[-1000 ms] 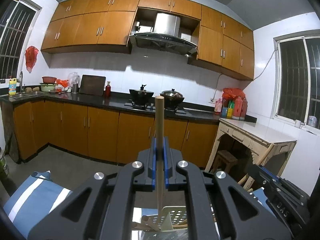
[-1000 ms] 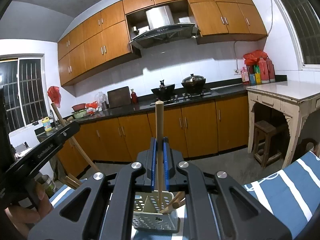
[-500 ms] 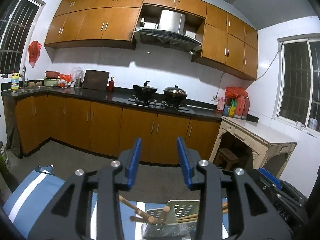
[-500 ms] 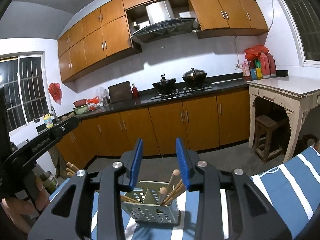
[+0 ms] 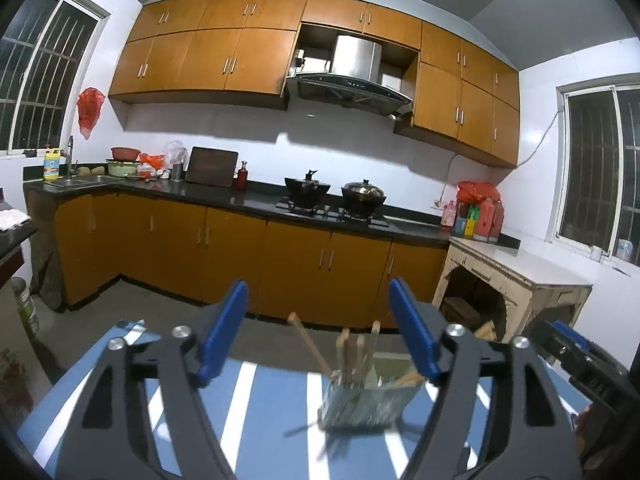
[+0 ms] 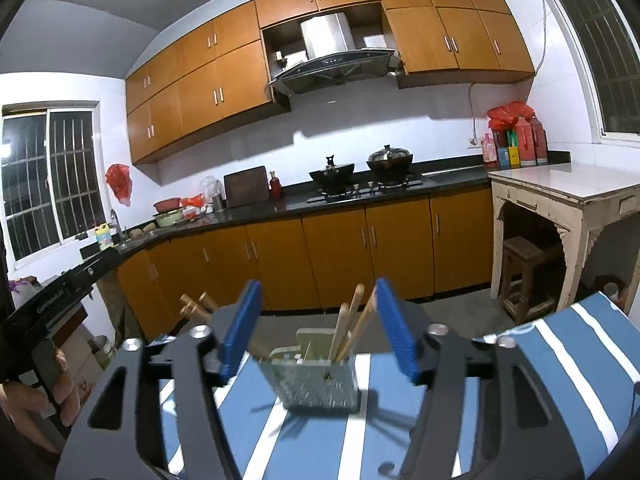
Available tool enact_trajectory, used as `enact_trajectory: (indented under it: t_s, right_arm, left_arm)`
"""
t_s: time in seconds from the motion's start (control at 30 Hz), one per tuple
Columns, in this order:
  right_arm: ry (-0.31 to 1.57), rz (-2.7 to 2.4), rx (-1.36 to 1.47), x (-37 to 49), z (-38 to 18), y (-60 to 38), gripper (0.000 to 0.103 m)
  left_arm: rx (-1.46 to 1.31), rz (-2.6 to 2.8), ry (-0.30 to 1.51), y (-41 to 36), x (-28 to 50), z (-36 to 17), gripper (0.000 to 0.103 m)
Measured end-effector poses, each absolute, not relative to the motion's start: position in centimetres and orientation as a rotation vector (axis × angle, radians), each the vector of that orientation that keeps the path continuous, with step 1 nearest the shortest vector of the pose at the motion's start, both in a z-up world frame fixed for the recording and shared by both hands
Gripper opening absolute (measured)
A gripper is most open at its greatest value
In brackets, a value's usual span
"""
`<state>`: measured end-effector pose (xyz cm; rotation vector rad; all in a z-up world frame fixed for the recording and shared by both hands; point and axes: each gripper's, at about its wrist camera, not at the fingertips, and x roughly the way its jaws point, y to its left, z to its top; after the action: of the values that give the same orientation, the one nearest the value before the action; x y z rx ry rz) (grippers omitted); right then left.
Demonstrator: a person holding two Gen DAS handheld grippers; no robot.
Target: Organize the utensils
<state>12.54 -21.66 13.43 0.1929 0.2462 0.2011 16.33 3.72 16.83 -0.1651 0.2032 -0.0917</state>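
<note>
A perforated utensil holder (image 5: pixel 368 400) (image 6: pixel 316 384) stands on a blue and white striped tablecloth (image 5: pixel 272 408) (image 6: pixel 568 344). Several wooden chopsticks (image 5: pixel 352 352) (image 6: pixel 354 318) lean in its compartments, and two more (image 6: pixel 196 306) stick out to the left. My left gripper (image 5: pixel 320 332) hovers short of the holder, its jaws opening with nothing between the blue pads (image 5: pixel 224 328). My right gripper (image 6: pixel 318 328) also hangs short of the holder, its jaws opening and empty. Each gripper shows at the edge of the other's view: the right gripper (image 5: pixel 580 356), and the left gripper (image 6: pixel 52 300) in a hand (image 6: pixel 60 392).
Beyond the table, orange base cabinets (image 5: pixel 224 256) run under a black counter with two pots (image 5: pixel 362 192) on a stove. A white side table (image 6: pixel 568 188) with a wooden stool (image 6: pixel 524 276) under it stands at the right. A floor strip lies between.
Both grippers were shut on upright chopsticks a second ago. They let go, the sticks now lean in the holder, and both grippers have opened wide and drawn back from it.
</note>
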Motion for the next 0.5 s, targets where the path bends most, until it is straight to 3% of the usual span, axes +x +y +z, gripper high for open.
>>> enact_trajectory:
  t_s: [0.13,0.23,0.5]
  right_arm:
    - [0.249,0.199,0.164,9.5,12.2,-21.2,0.092]
    - [0.242,0.177,0.132,7.3,11.0,-20.9,0.101]
    - [0.267,0.084,0.101,3.8,7.3,-20.5,0.101]
  left_arm:
    - [-0.153,-0.1,0.226,4.4,12.7,15.1,0.094]
    - [-0.133,-0.108,0.236,4.6,10.1,13.7,0.099]
    - [-0.048,-0.059,0.279,4.1,5.3,9.3,0.099]
